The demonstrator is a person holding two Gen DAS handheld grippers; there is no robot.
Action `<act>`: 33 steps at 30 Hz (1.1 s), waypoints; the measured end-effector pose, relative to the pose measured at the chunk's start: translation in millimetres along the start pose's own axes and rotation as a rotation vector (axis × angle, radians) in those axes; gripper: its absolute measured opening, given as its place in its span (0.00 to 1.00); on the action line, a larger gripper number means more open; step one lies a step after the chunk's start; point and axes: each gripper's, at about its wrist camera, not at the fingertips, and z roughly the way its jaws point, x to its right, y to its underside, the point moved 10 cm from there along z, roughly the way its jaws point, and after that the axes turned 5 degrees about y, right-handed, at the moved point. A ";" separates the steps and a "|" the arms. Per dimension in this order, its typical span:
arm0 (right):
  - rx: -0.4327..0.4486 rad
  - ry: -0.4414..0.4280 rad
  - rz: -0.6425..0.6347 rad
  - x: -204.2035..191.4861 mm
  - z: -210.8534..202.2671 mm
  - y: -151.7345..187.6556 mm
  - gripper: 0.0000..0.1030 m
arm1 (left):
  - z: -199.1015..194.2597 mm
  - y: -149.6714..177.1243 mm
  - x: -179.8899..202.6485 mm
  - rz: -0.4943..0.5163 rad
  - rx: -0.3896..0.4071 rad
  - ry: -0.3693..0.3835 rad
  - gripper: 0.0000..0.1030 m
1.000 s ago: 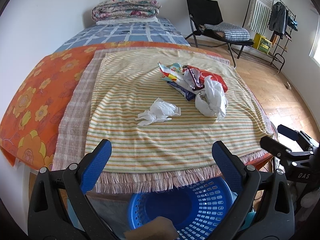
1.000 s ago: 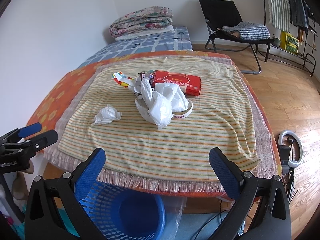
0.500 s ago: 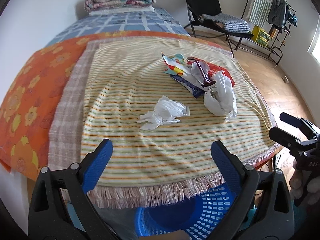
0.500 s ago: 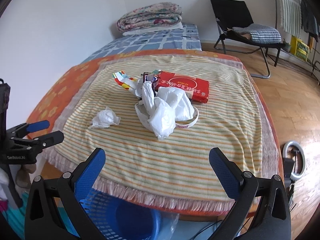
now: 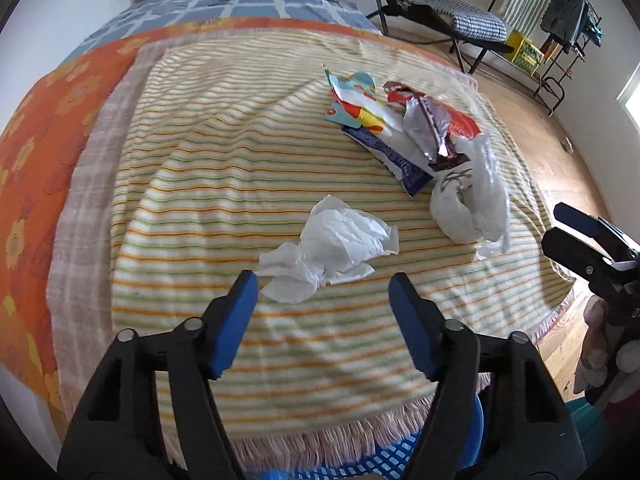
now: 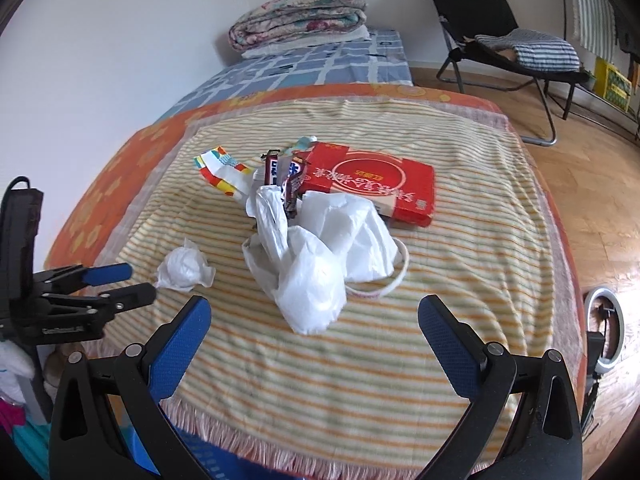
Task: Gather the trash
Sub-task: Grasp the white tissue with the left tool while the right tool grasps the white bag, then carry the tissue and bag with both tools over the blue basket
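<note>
Trash lies on a striped cloth over a table. A crumpled white tissue (image 5: 332, 246) sits just ahead of my open left gripper (image 5: 322, 284); it also shows in the right wrist view (image 6: 184, 268). A crumpled white plastic bag (image 6: 316, 256) lies ahead of my open right gripper (image 6: 314, 312) and shows in the left wrist view (image 5: 472, 208). Behind it are a red box (image 6: 372, 184), a dark snack wrapper (image 6: 286, 184) and a colourful wrapper (image 5: 352, 100). Both grippers are empty. The left gripper (image 6: 108, 284) also shows at the right view's left edge.
A blue slotted basket (image 5: 384, 460) sits on the floor below the table's fringed front edge. An orange flowered cloth (image 5: 40, 120) covers the left side. A bed with folded quilts (image 6: 300, 20) and a black chair (image 6: 500, 32) stand behind.
Both grippers have moved forward over the table toward the trash. The left gripper now hovers just short of the tissue, its fingers closer together than before. The basket has dropped nearly out of view.
</note>
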 end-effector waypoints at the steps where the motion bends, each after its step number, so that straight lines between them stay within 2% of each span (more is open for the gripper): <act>1: -0.004 -0.001 0.002 -0.2 3.4 -1.8 0.99 | 4.3 -1.5 -1.5 -0.004 -0.007 0.001 0.67; 7: -0.035 -0.012 -0.009 -7.5 20.3 -9.3 0.91 | 22.8 -6.3 -4.0 -0.017 -0.036 0.009 0.54; 9: -0.042 -0.008 -0.018 -9.5 25.5 -10.4 0.91 | 28.4 -6.1 -4.7 -0.016 -0.047 0.009 0.46; 12: -0.066 -0.015 -0.016 -10.9 34.3 -8.9 0.83 | 35.4 -6.3 -6.1 -0.025 -0.064 0.023 0.38; 17: -0.096 -0.024 -0.021 -13.0 44.2 -2.3 0.73 | 36.2 -8.1 -5.6 -0.031 -0.059 0.039 0.29; 18: -0.102 -0.030 -0.025 -14.6 45.2 -1.1 0.67 | 35.8 -8.4 -4.8 -0.031 -0.056 0.043 0.27; 20: -0.108 -0.037 -0.032 -16.8 47.1 0.8 0.60 | 35.3 -8.6 -3.9 -0.029 -0.054 0.043 0.24; 22: -0.113 -0.039 -0.033 -16.8 47.8 2.7 0.45 | 34.9 -8.7 -2.7 -0.025 -0.053 0.043 0.22; 23: -0.116 -0.043 -0.031 -15.9 47.8 3.8 0.40 | 34.7 -8.6 -2.1 -0.022 -0.053 0.043 0.21; 28: -0.116 -0.070 -0.014 -13.0 44.1 5.9 0.33 | 31.3 -6.8 0.4 -0.012 -0.044 0.042 0.17; 33: -0.090 -0.069 -0.025 -13.4 32.0 5.4 0.30 | 22.3 -8.3 1.3 -0.008 -0.021 0.048 0.16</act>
